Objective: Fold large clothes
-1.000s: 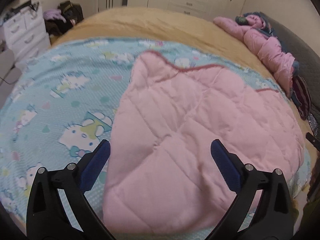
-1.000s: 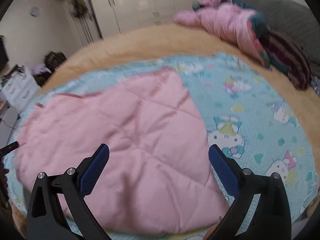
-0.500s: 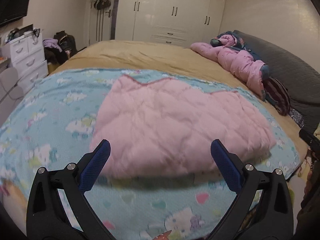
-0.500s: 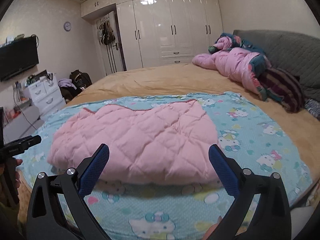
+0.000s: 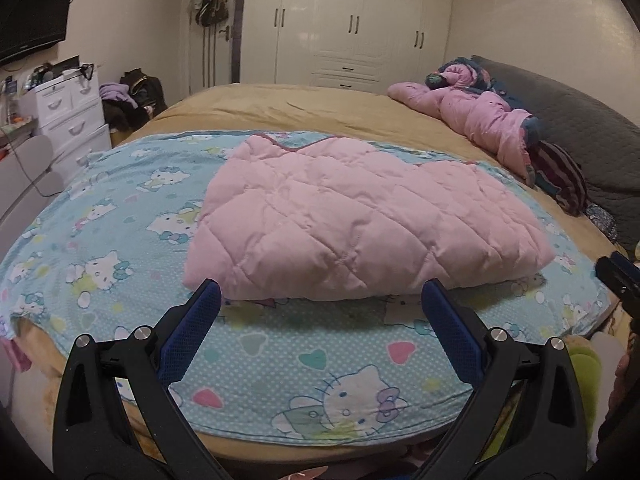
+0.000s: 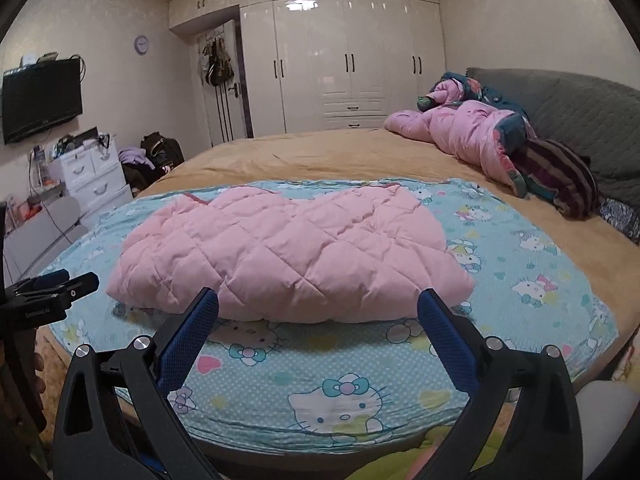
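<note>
Pink quilted padded garment (image 5: 360, 220) lies folded in a compact bundle mid-way across the blue cartoon-print sheet (image 5: 120, 216) on the bed, left claw (image 5: 320, 312) and right claw (image 6: 318, 312) both spread wide, gripping nothing, near edge; fold looks essentially done.

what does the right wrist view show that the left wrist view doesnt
Only the right wrist view shows the left tongs from outside, at its left edge, and the whole wall TV. Only the left wrist view shows the right tongs at its right edge. Both show the folded pink quilted garment lying untouched on the cartoon-cat sheet, and open tongs.
</note>
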